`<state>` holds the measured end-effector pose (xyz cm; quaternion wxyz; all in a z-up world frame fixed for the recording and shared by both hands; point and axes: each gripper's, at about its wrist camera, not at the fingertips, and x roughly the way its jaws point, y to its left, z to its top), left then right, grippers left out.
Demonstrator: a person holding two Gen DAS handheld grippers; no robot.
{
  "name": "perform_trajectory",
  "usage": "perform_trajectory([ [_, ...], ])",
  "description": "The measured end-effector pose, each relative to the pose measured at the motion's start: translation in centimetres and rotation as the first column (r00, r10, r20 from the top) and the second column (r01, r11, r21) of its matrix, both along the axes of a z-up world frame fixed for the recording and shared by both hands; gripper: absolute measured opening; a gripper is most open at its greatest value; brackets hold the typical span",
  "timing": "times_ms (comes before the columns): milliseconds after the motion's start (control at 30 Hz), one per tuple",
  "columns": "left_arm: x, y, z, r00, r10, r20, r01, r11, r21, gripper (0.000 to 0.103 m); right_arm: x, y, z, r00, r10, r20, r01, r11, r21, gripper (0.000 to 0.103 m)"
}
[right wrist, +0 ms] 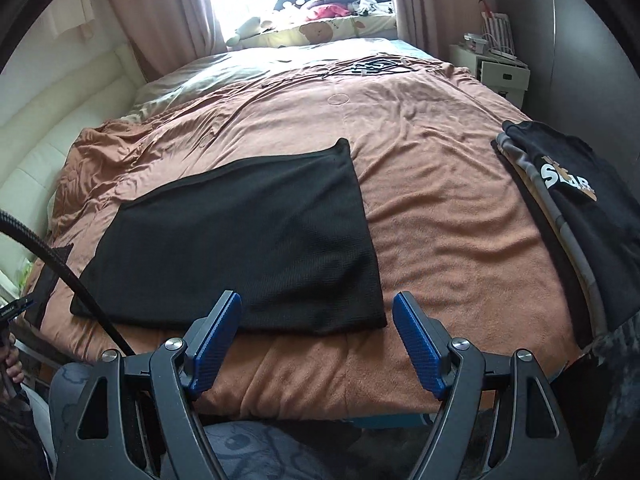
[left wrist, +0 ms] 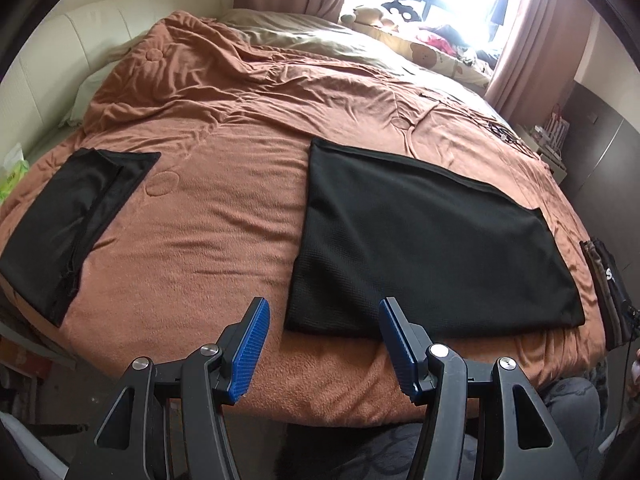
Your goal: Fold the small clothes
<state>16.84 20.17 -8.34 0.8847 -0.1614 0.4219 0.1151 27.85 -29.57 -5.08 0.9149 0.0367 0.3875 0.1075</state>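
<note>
From the left wrist view, the left gripper [left wrist: 324, 344] hangs with its blue pads spread wide and nothing between them, just off the near edge of the bed. The folded black cloth [left wrist: 420, 248] lies flat on the brown blanket [left wrist: 224, 220] at about one o'clock from the pads, its long axis running from ten o'clock to four o'clock. A second black piece [left wrist: 68, 216] lies well apart at nine o'clock. At three o'clock a stack of folded clothes [left wrist: 610, 292] shows only a white "S".

From the right wrist view, the right gripper [right wrist: 316, 340] also stands wide and empty. The folded black cloth [right wrist: 240, 240] sits at eleven o'clock, near edge just beyond the pads. At two o'clock the stack [right wrist: 580, 200] bears a print whose large letters look like "STAR".
</note>
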Motion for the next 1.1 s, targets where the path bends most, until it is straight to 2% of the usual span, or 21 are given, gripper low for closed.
perform_trajectory([
  [267,0.7,-3.4,-1.9,0.997,-0.079,-0.027,0.080,0.996,0.046,0.059,-0.1,1.2,-2.0,0.999,0.035,-0.013,-0.035,0.999,-0.029,0.077],
  [567,5.2,-5.1,-3.2,0.988,-0.140,-0.060,0.146,0.983,0.109,0.059,4.7,4.1,-4.3,0.997,0.069,-0.032,-0.071,0.996,-0.060,0.077],
  [833,8.6,-5.5,-7.3,0.975,-0.167,-0.149,0.186,0.974,0.127,0.059,8.4,7.1,-7.1,0.989,0.141,-0.053,-0.144,0.987,-0.068,0.077],
  [967,8.5,-5.0,-9.3,0.968,-0.156,-0.194,0.181,0.976,0.122,0.059,9.2,8.1,-8.7,0.984,0.159,-0.081,-0.166,0.981,-0.102,0.077],
  [1100,7.1,-3.9,-9.3,0.974,-0.137,-0.178,0.159,0.981,0.116,0.059,9.6,7.5,-9.7,0.985,0.133,-0.111,-0.145,0.983,-0.110,0.077],
])
